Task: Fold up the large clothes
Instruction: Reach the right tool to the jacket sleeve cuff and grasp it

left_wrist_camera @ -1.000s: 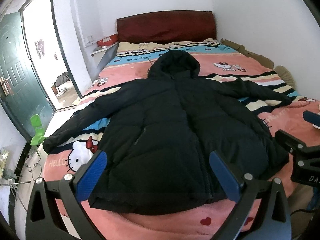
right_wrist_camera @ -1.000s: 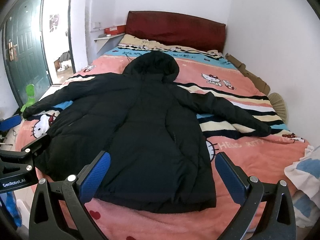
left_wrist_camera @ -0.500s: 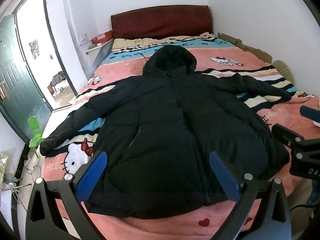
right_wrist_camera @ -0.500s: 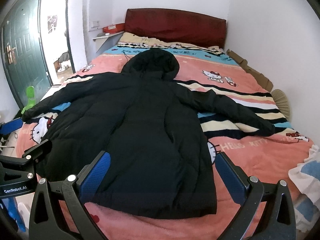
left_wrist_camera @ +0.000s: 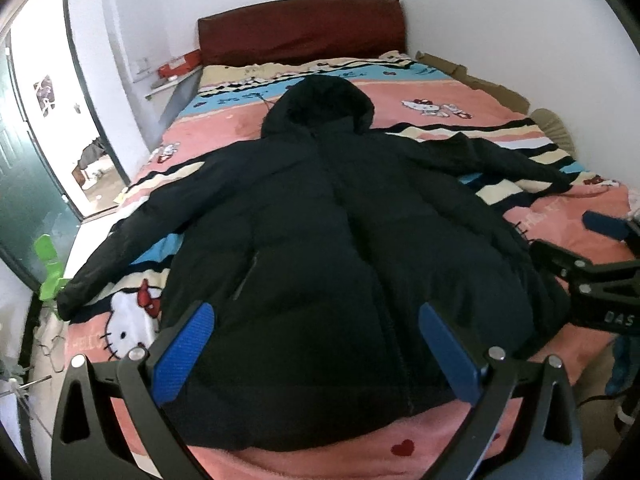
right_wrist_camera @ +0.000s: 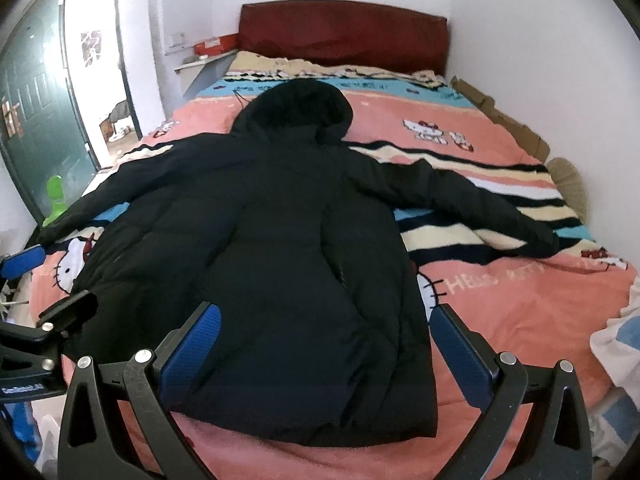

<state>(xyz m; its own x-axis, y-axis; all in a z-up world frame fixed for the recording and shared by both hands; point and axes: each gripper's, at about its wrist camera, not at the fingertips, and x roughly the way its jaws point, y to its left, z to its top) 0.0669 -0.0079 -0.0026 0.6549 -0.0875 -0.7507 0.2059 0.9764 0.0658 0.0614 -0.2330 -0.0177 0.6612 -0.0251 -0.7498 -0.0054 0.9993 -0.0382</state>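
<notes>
Doorway light falls past a green door (left_wrist_camera: 24,184) and a green plastic chair (left_wrist_camera: 50,264) at the far left. Beside them, a black hooded puffer jacket (left_wrist_camera: 328,248) lies flat on the Hello Kitty bedspread (left_wrist_camera: 452,108), front up, hood toward the red headboard (left_wrist_camera: 300,28), both sleeves spread outward. Near its hem, the left gripper (left_wrist_camera: 316,344) hovers with blue pads wide apart, holding nothing. Further right, the right gripper (right_wrist_camera: 326,344) is likewise spread and empty above the hem. A cardboard strip (right_wrist_camera: 504,116) lines the wall side.
</notes>
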